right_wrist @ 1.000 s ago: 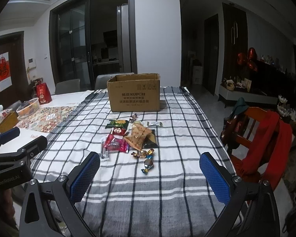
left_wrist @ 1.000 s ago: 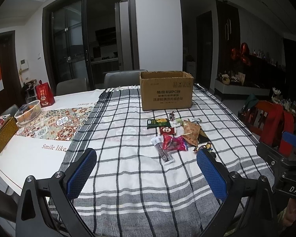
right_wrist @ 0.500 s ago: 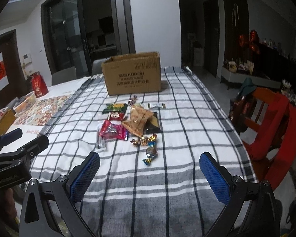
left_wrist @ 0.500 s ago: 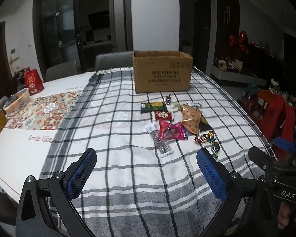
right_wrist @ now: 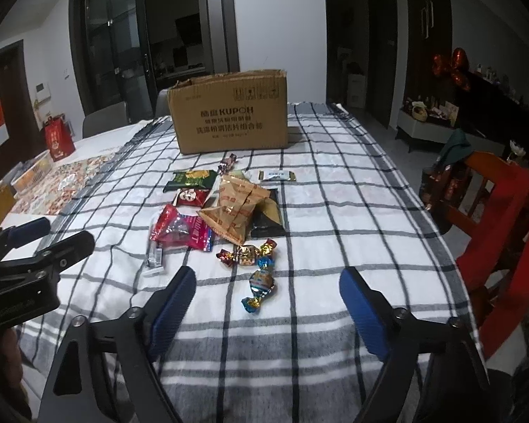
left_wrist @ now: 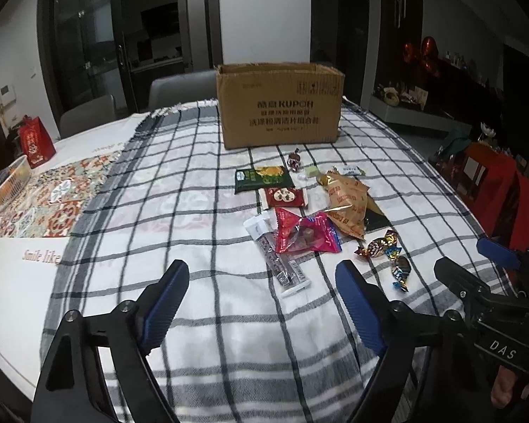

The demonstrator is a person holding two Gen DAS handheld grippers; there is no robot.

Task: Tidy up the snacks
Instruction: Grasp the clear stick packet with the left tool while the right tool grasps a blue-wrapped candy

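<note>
A pile of snacks lies on the checked tablecloth [left_wrist: 201, 218]: a pink packet [left_wrist: 305, 234], a tan packet [left_wrist: 345, 204], a green packet [left_wrist: 264, 177], a red packet [left_wrist: 286, 197], a long stick pack [left_wrist: 284, 268] and wrapped candies [left_wrist: 388, 250]. An open cardboard box [left_wrist: 280, 109] stands behind them. My left gripper [left_wrist: 261, 303] is open and empty, just short of the stick pack. My right gripper [right_wrist: 268, 310] is open and empty, with a blue candy [right_wrist: 261, 287] between its fingers' line. The pink packet [right_wrist: 183, 229], tan packet [right_wrist: 236, 208] and box [right_wrist: 229, 112] show there too.
A red chair [right_wrist: 497, 218] with a red cloth stands at the table's right edge. A patterned runner [left_wrist: 42, 201], a basket [left_wrist: 7, 183] and a red gift bag [left_wrist: 35, 141] sit at the left. Grey chairs [left_wrist: 180, 88] stand behind the table.
Both grippers have moved forward and lower toward the snack pile; the snacks and box appear larger and closer. Both stay open and empty.
</note>
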